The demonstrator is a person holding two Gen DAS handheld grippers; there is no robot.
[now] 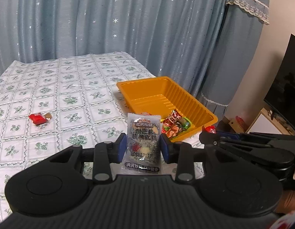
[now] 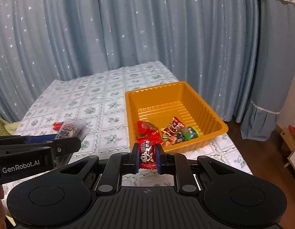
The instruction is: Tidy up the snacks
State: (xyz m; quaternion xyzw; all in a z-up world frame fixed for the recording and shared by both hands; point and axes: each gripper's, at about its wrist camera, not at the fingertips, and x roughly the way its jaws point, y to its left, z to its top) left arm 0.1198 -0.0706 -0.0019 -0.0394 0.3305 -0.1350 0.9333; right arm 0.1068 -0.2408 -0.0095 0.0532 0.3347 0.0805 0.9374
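tools grip silver packet (image 1: pixel 143 141) and red candy (image 2: pixel 147 154) near orange tray (image 2: pixel 216 122).

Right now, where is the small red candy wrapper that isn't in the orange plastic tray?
In the left wrist view the loose red candy wrapper lies alone on the floral tablecloth, far left of the orange plastic tray.

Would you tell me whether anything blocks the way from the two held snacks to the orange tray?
Nothing visible does. The left gripper holds a silver packet, the right gripper a red candy; the tray lies just ahead, open-topped, with snacks only at its near end.
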